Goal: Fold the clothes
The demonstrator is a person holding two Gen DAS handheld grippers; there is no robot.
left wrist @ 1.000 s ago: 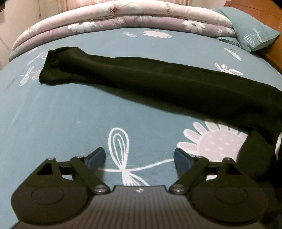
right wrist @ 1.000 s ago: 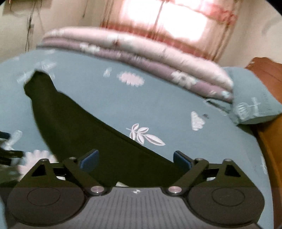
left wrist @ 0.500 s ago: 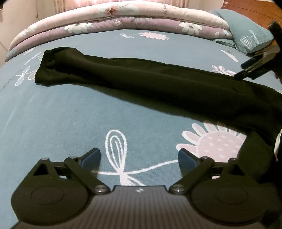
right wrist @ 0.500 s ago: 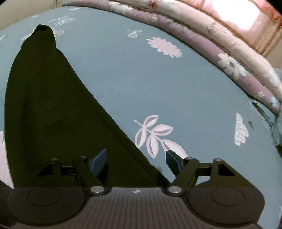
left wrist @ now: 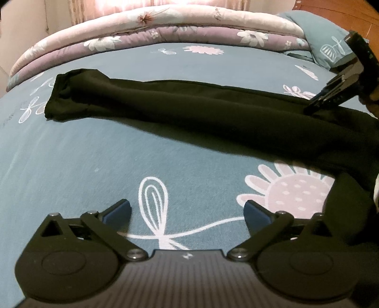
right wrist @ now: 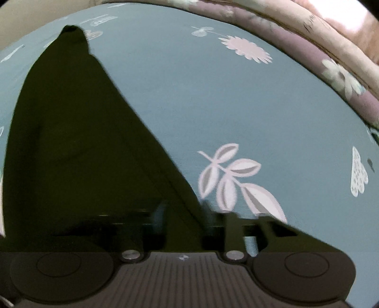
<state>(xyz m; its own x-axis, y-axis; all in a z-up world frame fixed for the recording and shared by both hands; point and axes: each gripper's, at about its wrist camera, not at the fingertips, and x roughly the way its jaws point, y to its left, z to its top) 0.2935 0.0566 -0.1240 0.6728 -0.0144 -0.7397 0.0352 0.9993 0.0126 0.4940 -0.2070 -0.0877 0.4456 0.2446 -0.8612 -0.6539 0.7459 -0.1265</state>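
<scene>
A long black garment (left wrist: 189,106) lies stretched across the blue flowered bedsheet (left wrist: 94,154), its narrow end at the far left. Another part of it bunches at the near right (left wrist: 343,208). My left gripper (left wrist: 187,210) hovers over bare sheet in front of the garment; its jaws are opening with nothing between them. My right gripper (left wrist: 310,110) comes in from the right onto the garment's far edge. In the right wrist view the garment (right wrist: 71,142) fills the left side, and the right gripper (right wrist: 183,213), blurred, is closing with that edge between its fingers.
A folded pink and purple quilt (left wrist: 165,28) lies along the back of the bed. A blue pillow (left wrist: 327,40) and a wooden headboard (left wrist: 343,14) are at the back right. Bare sheet (right wrist: 236,106) stretches beyond the garment's far edge.
The right gripper swung down to the garment's far edge and closed its jaws there. The left gripper stayed put and its jaws spread a little wider.
</scene>
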